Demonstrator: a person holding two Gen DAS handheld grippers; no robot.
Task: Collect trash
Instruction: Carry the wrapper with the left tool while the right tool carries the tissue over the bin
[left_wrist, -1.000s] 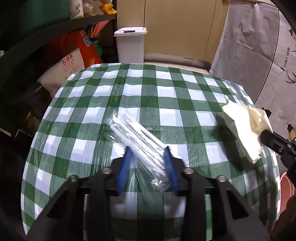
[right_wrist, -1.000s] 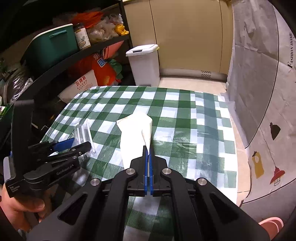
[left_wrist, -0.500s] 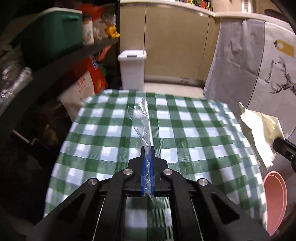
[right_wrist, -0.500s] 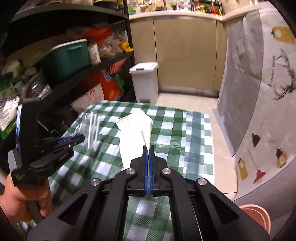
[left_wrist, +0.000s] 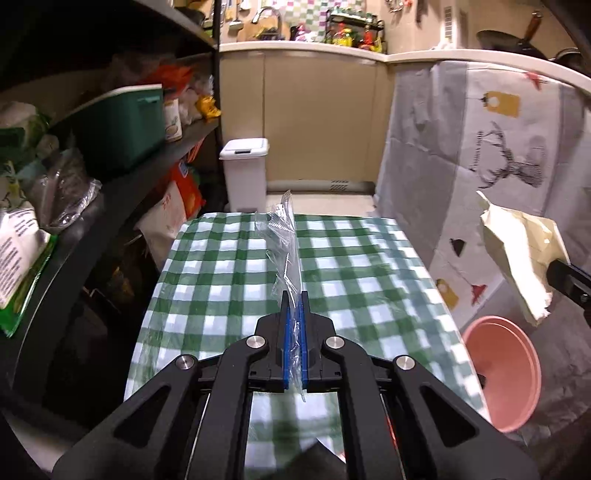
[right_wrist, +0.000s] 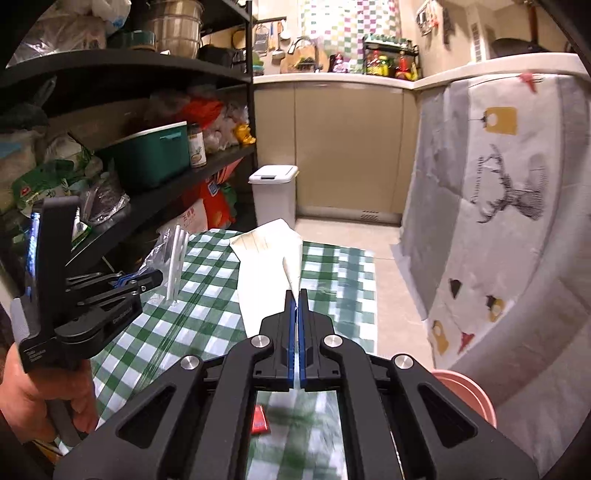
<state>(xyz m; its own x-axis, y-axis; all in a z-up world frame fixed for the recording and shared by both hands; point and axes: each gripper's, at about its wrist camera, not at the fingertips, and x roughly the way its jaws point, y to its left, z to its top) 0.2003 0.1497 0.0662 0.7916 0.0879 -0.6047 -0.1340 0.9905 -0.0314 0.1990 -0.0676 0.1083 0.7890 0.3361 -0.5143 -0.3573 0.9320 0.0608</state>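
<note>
Your left tongs (left_wrist: 294, 301) are clamped tight, blue pads (left_wrist: 284, 332) nearly touching, aimed forward and down. Your right tongs (right_wrist: 294, 297) are pressed together too, alongside the left. Your left hand (right_wrist: 33, 398) grips its handle, fingers wrapped.

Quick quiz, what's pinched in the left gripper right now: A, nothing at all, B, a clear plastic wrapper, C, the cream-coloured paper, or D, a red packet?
B: the left gripper has its blue pads closed on a clear plastic wrapper that sticks up above the checked tablecloth, while the cream paper hangs from the right gripper.
</note>
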